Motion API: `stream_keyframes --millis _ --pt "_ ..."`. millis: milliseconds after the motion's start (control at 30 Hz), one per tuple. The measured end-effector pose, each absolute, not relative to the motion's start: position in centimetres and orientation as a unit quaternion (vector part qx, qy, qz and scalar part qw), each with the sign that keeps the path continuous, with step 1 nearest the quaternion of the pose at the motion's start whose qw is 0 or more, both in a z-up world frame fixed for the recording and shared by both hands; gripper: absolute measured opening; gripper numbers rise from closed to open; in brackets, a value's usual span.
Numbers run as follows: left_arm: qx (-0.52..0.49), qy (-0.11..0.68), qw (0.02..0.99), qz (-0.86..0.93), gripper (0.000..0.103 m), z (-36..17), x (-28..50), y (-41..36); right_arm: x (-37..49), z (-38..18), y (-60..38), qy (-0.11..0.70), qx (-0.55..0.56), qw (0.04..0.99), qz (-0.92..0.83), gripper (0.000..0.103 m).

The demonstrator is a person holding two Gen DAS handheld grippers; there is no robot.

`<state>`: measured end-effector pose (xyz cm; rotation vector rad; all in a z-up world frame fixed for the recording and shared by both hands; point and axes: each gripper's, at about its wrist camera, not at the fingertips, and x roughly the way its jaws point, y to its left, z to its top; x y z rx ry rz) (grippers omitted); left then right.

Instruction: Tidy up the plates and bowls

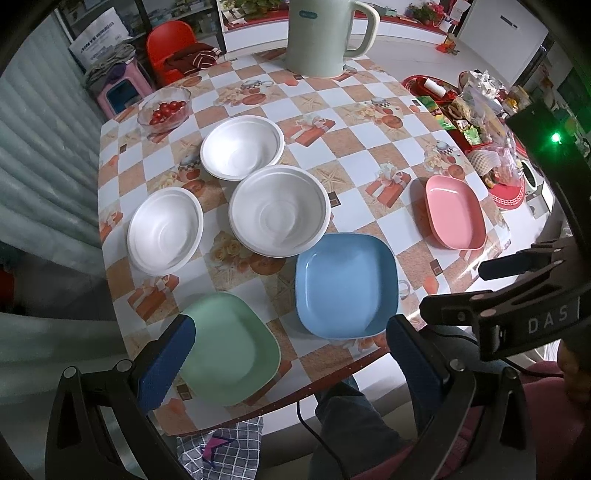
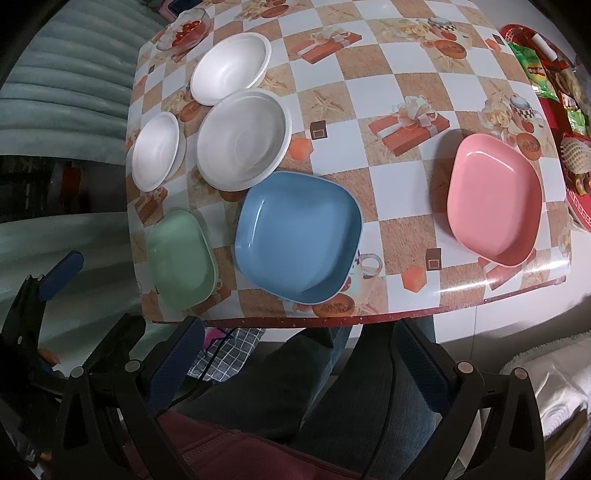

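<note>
Three white bowls stand apart on the checkered table: one at the back [image 1: 243,147] [image 2: 231,68], one in the middle [image 1: 279,210] [image 2: 243,140], one at the left [image 1: 165,230] [image 2: 156,150]. A green plate [image 1: 231,349] [image 2: 182,256], a blue plate [image 1: 345,285] [image 2: 298,236] and a pink plate [image 1: 454,211] [image 2: 495,199] lie along the near side. My left gripper [image 1: 291,354] is open and empty above the green plate's near edge. My right gripper [image 2: 299,362] is open and empty, held off the table's front edge.
A glass bowl of red tomatoes [image 1: 164,109] sits at the back left corner. A pale green kettle [image 1: 321,35] stands at the back. Red trays with snack packets [image 1: 465,110] crowd the right side. The table's front edge [image 2: 332,319] runs just ahead of my right gripper.
</note>
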<state>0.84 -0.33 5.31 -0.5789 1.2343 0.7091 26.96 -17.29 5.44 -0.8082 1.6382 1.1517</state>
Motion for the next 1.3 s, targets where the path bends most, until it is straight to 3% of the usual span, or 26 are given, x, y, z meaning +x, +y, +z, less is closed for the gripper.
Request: stream_keyframes --millis 1300 --pt "-0.268 0.567 0.713 0.313 0.103 4.9 0.9 -0.4 27.7 4.4 -17.6 0.678 -0.325 0.466 0.465 0.103"
